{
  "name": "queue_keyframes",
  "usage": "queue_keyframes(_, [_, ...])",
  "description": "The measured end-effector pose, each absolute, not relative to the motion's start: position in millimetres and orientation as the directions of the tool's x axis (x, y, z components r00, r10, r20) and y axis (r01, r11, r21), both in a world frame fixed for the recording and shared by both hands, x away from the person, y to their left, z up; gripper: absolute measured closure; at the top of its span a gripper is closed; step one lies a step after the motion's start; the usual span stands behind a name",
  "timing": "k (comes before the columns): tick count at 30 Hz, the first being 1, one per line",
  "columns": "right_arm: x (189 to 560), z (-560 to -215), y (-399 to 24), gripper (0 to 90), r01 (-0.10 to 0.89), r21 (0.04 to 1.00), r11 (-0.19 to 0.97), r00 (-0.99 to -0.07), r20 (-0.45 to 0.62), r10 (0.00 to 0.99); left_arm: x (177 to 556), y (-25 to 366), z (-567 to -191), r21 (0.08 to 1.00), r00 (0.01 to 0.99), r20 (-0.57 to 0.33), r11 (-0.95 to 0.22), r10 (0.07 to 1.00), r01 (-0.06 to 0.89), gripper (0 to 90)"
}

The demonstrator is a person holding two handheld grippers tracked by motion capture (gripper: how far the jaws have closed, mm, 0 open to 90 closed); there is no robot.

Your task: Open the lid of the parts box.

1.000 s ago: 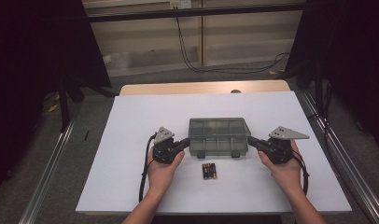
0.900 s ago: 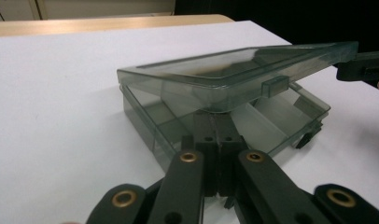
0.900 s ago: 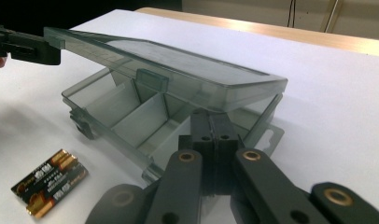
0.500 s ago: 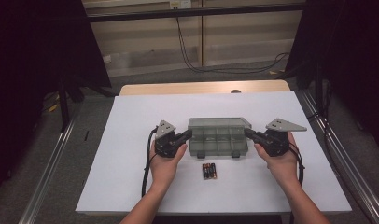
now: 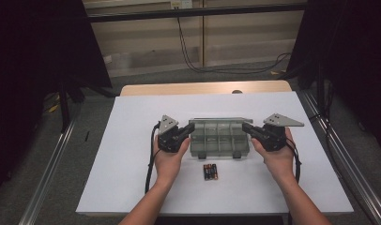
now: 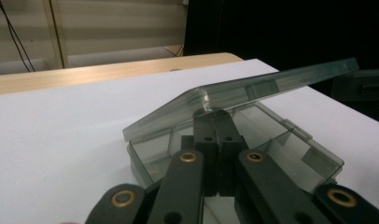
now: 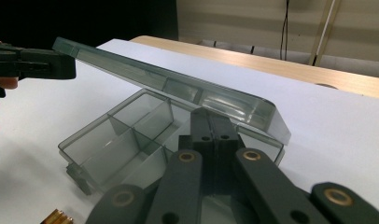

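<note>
A clear grey compartment box (image 5: 219, 143) sits mid-table on the white sheet. Its lid (image 5: 217, 121) is tilted up off the base, hinged at the far side. My left gripper (image 5: 192, 128) is shut, its tips tucked under the lid's left end. My right gripper (image 5: 245, 126) is shut too, with its tips under the lid's right end. In the left gripper view my joined jaws (image 6: 214, 115) touch the underside of the lid (image 6: 253, 88) above the empty base (image 6: 295, 154). In the right gripper view the jaws (image 7: 210, 115) sit beneath the lid (image 7: 169, 84), over empty compartments (image 7: 117, 135).
Three batteries (image 5: 210, 171) lie side by side on the white sheet (image 5: 132, 154) just in front of the box. A bare wooden strip (image 5: 202, 88) runs along the table's far edge. Metal rails (image 5: 348, 164) flank the table on both sides.
Both grippers have risen slightly at the box's ends, and the lid, which lay flat on the box, has lifted at its front edge.
</note>
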State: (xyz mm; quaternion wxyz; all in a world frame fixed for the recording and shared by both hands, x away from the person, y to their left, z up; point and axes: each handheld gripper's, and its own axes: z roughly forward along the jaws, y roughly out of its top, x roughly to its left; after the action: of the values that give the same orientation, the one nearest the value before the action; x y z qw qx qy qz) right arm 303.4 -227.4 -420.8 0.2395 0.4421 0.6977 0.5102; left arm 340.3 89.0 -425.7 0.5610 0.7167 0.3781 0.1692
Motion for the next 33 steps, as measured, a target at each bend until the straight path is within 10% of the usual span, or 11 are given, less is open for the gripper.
queue_keyframes(12, [315, -409, -227, 90.0, 0.376, 0.925, 0.043, -0.484, 0.157, 0.861, 345, 88, -418, 0.945, 0.657, -0.166, -0.071, 0.736, 0.319, 84.6])
queue_keyframes(20, [322, -406, -223, 90.0, 0.366, 0.93, 0.044, -0.484, 0.149, 0.862, 346, 101, -422, 0.936, 0.648, -0.199, -0.054, 0.735, 0.349, 31.2])
queue_keyframes(22, [323, -406, -224, 90.0, 0.367, 0.929, 0.05, -0.489, 0.147, 0.86, 351, 102, -424, 0.917, 0.579, -0.173, -0.083, 0.797, 0.389, 0.0])
queue_keyframes(33, [331, -402, -227, 90.0, 0.366, 0.929, 0.052, -0.475, 0.138, 0.869, 380, 96, -437, 0.895, 0.576, -0.16, -0.129, 0.801, 0.428, 17.5])
